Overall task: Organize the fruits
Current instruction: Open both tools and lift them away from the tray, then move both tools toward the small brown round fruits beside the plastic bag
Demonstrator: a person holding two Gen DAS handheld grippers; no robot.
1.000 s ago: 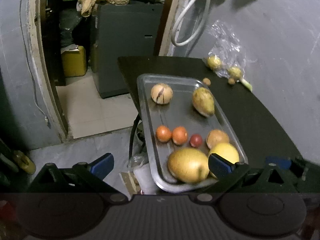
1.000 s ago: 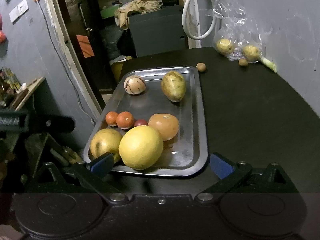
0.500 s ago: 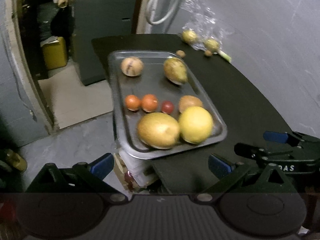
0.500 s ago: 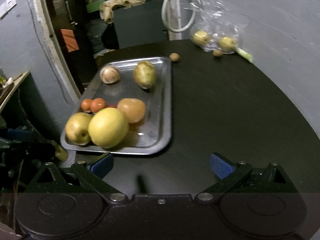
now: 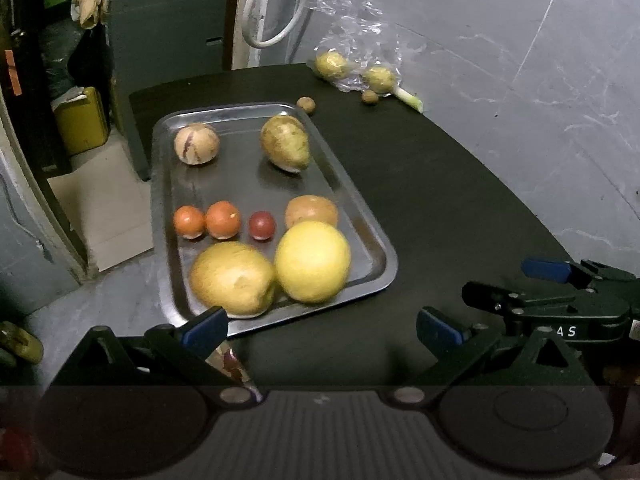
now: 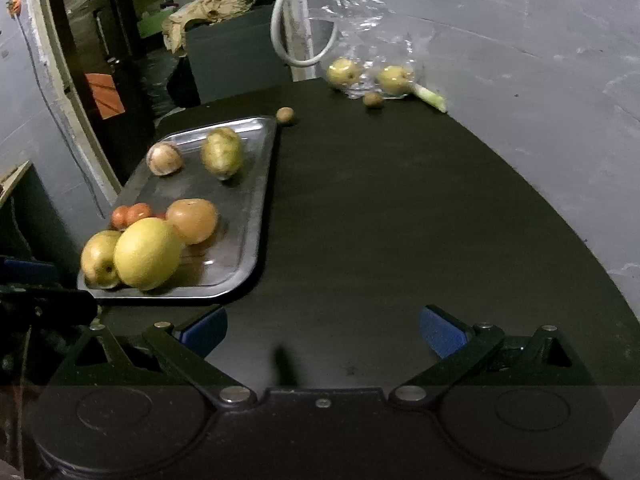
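A steel tray [image 5: 368, 236] [image 6: 256, 208] lies at the left of a black table [image 5: 440, 208] [image 6: 400, 220]. It carries a big yellow citrus [image 5: 313, 261] [image 6: 146, 253], a yellow-brown apple [image 5: 233, 278] [image 6: 98, 258], an orange persimmon [image 5: 311, 211] [image 6: 193, 220], small tomatoes [image 5: 222, 219] [image 6: 132, 213], a green-brown mango [image 5: 285, 147] [image 6: 222, 152] and a striped round fruit [image 5: 196, 144] [image 6: 164, 157]. My left gripper [image 5: 320, 326] hangs open near the tray's front edge. My right gripper [image 6: 323, 330] is open over bare table, right of the tray. Both hold nothing.
At the far right a clear plastic bag [image 5: 356, 52] [image 6: 372, 60] holds two yellow-green fruits [image 6: 344, 72]. Two small brown fruits [image 5: 306, 104] [image 6: 285, 115] lie loose on the table. A grey wall runs along the right; a doorway, cabinet and yellow can [image 5: 82, 120] lie left.
Both grippers have drawn back and swung right, so the tray now sits farther away and more to the left. The fruits have kept their places on the tray.
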